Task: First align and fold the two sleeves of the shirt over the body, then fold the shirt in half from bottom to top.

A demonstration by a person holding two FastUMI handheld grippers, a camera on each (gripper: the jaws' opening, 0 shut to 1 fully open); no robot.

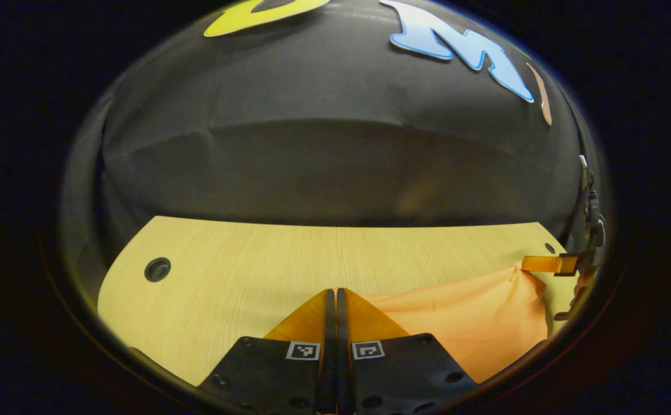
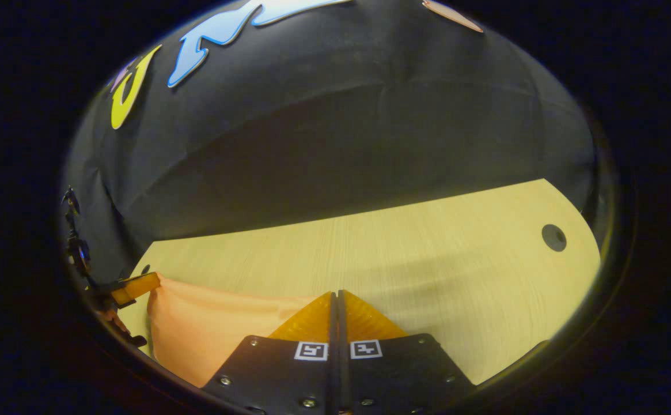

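Orange shirt [image 1: 473, 328] stretches over the wooden table [image 1: 243, 271] as your left gripper [image 1: 336, 295] and right gripper [image 2: 336, 296] each pinch its edge, fingers clenched.

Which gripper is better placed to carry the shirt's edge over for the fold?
Neither alone: the left gripper and right gripper each pinch one end of the orange shirt, stretched between them over the table. Probably move both together.
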